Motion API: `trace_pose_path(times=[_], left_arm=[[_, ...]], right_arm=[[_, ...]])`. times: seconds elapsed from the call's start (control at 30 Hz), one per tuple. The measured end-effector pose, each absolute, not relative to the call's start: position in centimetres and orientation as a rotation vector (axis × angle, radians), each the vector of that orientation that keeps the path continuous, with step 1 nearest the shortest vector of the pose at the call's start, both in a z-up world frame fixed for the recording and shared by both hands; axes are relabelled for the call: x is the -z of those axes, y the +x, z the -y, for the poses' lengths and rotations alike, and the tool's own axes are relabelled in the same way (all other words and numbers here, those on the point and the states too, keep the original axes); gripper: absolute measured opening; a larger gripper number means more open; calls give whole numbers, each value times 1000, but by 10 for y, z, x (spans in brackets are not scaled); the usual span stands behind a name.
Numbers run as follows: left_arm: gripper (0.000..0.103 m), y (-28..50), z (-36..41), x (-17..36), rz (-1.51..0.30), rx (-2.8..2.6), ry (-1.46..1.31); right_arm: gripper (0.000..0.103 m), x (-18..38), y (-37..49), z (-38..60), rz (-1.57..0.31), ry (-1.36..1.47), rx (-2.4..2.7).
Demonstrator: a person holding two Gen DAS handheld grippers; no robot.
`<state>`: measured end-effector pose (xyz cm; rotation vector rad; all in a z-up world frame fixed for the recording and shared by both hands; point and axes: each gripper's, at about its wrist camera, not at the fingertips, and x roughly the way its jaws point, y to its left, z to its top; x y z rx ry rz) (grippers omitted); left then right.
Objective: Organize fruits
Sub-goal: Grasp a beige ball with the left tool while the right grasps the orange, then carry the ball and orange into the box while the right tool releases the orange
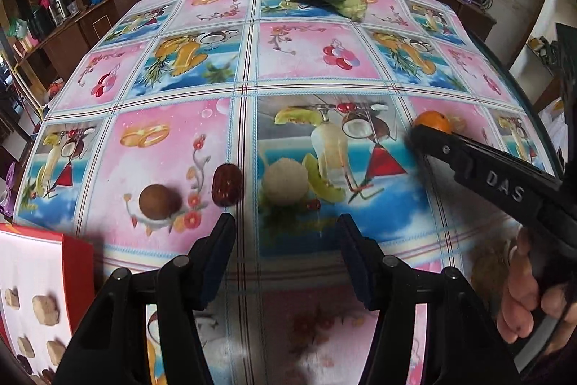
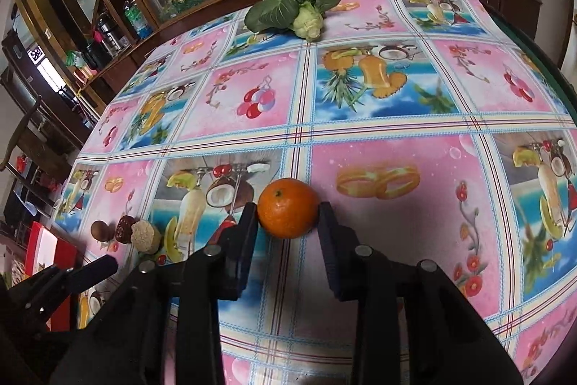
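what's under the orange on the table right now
The round orange fruit sits on the pink-and-blue printed tablecloth, between the right claw fingers. The cloth directly beneath it is covered.
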<state>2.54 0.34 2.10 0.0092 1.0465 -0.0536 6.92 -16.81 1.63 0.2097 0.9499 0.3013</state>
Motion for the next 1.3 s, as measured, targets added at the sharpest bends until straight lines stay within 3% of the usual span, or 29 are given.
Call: trace_pose_path(times=[0.37,0.57,0.6,0.97,1.3], left_arm=[[58,44,1,-15,-1018,57,20],[36,40,7,-17,-992,91,29],[27,40,7,-17,-991,93,26],[27,23,10,-32,-945,106,1],[27,-56,-5,-86,-777,92,18]], right_arm=[[36,-16,70,172,-958,248,-307],[36,-16,70,172,-958,248,-306],[36,-16,70,172,-957,248,-306],[36,-17,69,172,-954,248,-304],[35,-29,63,185,-881,262,-284]])
